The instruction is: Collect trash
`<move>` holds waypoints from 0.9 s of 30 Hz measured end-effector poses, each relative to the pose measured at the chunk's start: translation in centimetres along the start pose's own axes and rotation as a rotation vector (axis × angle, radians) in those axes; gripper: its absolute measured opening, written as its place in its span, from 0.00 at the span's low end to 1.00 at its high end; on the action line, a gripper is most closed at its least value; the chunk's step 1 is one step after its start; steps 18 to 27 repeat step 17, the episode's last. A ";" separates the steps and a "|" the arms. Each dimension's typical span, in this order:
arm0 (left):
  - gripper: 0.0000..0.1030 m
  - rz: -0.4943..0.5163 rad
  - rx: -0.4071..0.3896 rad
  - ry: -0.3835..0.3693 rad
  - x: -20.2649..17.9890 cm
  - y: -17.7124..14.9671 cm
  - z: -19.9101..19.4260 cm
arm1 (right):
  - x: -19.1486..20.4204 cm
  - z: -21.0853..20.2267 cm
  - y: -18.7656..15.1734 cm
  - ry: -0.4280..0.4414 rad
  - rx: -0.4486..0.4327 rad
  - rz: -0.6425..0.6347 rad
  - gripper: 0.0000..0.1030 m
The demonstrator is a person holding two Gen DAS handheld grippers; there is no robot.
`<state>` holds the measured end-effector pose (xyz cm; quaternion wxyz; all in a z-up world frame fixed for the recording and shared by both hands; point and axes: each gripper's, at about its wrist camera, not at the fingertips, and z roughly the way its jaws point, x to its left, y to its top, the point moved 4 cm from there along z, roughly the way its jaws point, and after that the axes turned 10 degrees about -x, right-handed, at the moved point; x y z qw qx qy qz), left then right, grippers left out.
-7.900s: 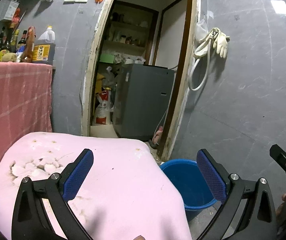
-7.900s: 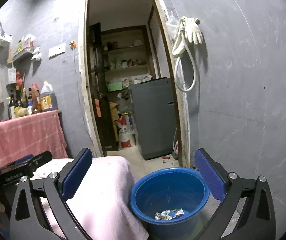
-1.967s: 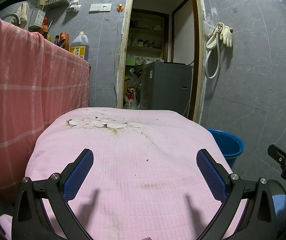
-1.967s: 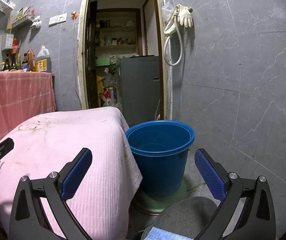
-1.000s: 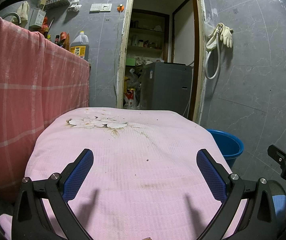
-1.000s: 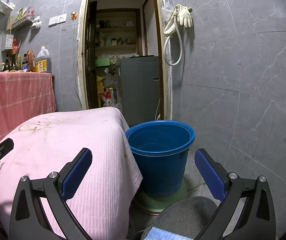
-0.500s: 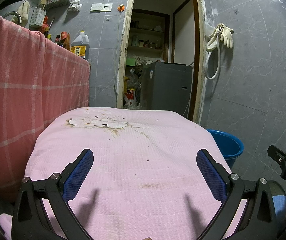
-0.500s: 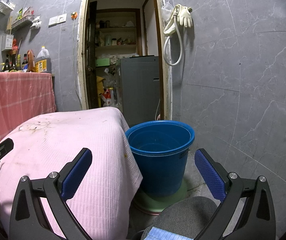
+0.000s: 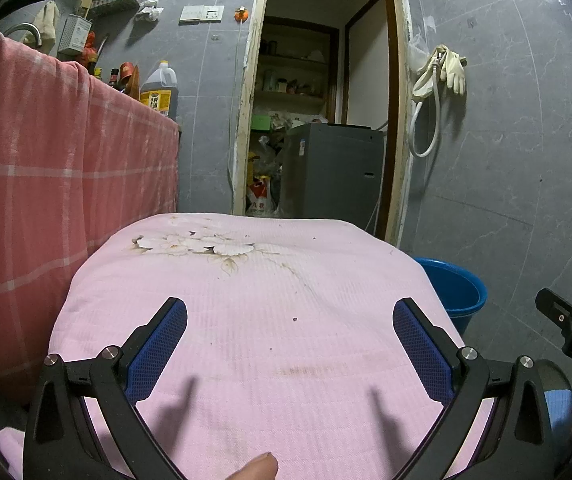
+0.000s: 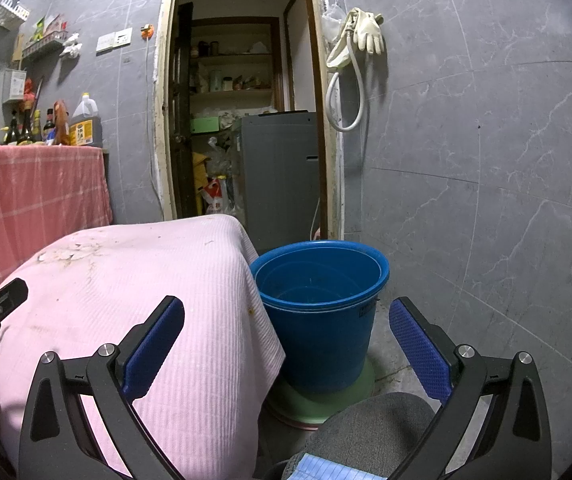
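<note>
While the left gripper (image 9: 289, 344) hovered low over the pink cloth (image 9: 246, 300), its fingers were spread wide and held nothing; the right gripper (image 10: 286, 344) was likewise wide apart and empty, aimed between the cloth's edge and the blue bucket (image 10: 322, 304); the bucket stood on a green disc (image 10: 326, 400) just beside the draped cloth, against the grey tiled wall (image 10: 486, 160); no loose trash showed on the cloth.
</note>
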<state>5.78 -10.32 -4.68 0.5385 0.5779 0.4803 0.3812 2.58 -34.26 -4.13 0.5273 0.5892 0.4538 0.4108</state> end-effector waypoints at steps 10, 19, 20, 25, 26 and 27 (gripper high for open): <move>0.98 0.004 0.011 0.017 0.3 -0.2 0.3 | -0.1 0.0 0.0 0.000 0.001 0.001 1.00; 0.98 0.002 0.015 0.016 0.2 -0.2 0.3 | -0.1 0.0 0.0 0.000 0.001 0.002 1.00; 0.98 0.002 0.015 0.016 0.2 -0.2 0.3 | -0.1 0.0 0.0 0.000 0.001 0.002 1.00; 0.98 0.002 0.015 0.016 0.2 -0.2 0.3 | -0.1 0.0 0.0 0.000 0.001 0.002 1.00; 0.98 0.002 0.015 0.016 0.2 -0.2 0.3 | -0.1 0.0 0.0 0.000 0.001 0.002 1.00; 0.98 0.002 0.015 0.016 0.2 -0.2 0.3 | -0.1 0.0 0.0 0.000 0.001 0.002 1.00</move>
